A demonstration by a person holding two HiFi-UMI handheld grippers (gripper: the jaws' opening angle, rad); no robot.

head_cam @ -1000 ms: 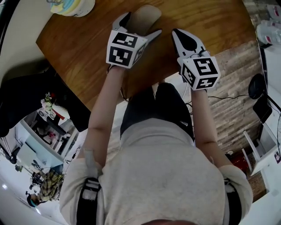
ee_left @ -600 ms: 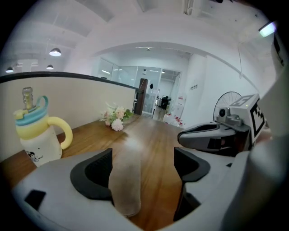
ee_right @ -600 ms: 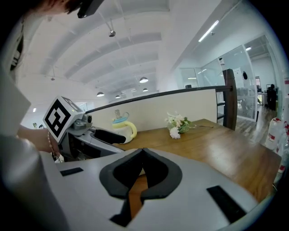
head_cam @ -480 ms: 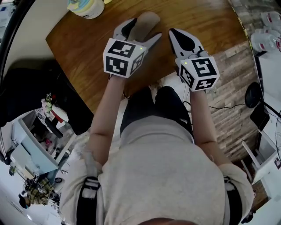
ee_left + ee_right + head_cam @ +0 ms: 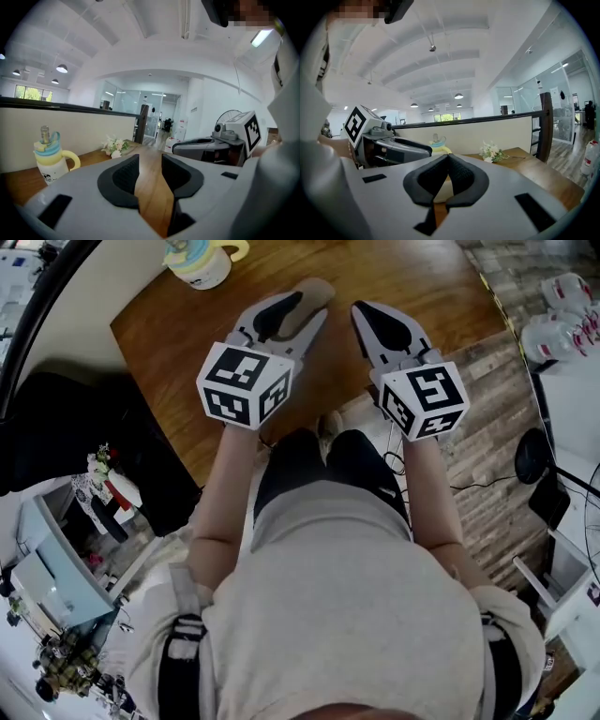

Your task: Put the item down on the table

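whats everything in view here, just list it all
table: one, brown wood, under both grippers
tan item: one, beige oval, flat on the table at the left gripper's tip; contact unclear
cup: one, white with yellow handle and blue-yellow lid, far left of the table
flowers: one small bunch, white and green, lying at the table's far end
bottles: several, white, off the table to the right
forearms: two, bare, reaching out from a grey shirt
left gripper: one, grey with black pads, over the table; jaws closing, only tabletop seen between them
right gripper: one, grey with black pads, beside the left one; jaws together, empty
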